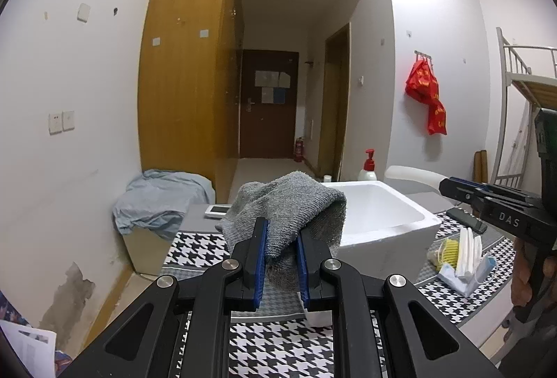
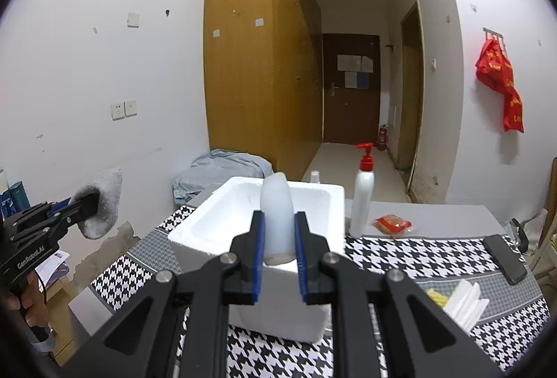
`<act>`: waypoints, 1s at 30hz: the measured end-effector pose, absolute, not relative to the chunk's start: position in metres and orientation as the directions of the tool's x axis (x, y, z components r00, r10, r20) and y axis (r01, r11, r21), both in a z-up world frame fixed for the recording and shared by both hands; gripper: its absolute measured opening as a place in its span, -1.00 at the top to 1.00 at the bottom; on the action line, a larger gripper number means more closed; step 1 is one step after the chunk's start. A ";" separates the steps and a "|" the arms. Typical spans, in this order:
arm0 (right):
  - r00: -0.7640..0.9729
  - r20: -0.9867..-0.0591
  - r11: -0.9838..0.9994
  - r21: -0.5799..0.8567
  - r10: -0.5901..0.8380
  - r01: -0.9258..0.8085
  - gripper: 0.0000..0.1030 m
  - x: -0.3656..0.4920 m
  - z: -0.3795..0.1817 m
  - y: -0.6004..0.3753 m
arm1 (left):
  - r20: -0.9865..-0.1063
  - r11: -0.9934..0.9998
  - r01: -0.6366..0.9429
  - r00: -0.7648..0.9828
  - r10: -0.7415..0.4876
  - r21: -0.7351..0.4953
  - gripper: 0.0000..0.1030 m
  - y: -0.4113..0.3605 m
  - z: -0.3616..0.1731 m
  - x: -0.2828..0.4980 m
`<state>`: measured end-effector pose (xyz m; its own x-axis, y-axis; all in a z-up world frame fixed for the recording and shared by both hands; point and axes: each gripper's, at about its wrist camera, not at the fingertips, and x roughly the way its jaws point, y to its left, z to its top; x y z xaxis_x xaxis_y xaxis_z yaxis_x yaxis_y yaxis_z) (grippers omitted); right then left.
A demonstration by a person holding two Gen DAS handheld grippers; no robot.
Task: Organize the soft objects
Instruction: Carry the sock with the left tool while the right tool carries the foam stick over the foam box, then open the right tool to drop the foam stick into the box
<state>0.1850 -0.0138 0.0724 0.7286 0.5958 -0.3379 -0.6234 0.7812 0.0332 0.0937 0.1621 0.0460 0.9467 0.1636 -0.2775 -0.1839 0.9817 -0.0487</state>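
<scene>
At frame centre, the left gripper [image 1: 282,252] pinches a grey sock [image 1: 289,207]; the right gripper [image 2: 278,249] clamps a translucent soft piece [image 2: 276,214] before the foam box [image 2: 209,221].

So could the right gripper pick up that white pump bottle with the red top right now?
Probably not yet. The right gripper is shut on a translucent white soft piece, so it has no free jaws. The white pump bottle with the red top stands unobstructed beside the white foam box.
</scene>
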 end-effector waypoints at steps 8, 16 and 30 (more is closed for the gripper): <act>0.701 -0.363 0.760 0.034 0.614 -0.649 0.62 0.199 0.069 0.010 | -0.285 0.977 -0.207 0.940 0.186 -0.045 0.68 0.173 0.041 0.098; 0.676 -0.383 0.743 0.042 0.630 -0.668 0.62 0.214 0.066 0.025 | -0.296 0.970 -0.240 0.930 0.217 -0.044 0.68 0.181 0.039 0.100; 0.652 -0.437 0.740 0.047 0.620 -0.671 0.50 0.234 0.056 0.041 | -0.308 0.967 -0.249 0.925 0.223 -0.048 0.68 0.188 0.036 0.108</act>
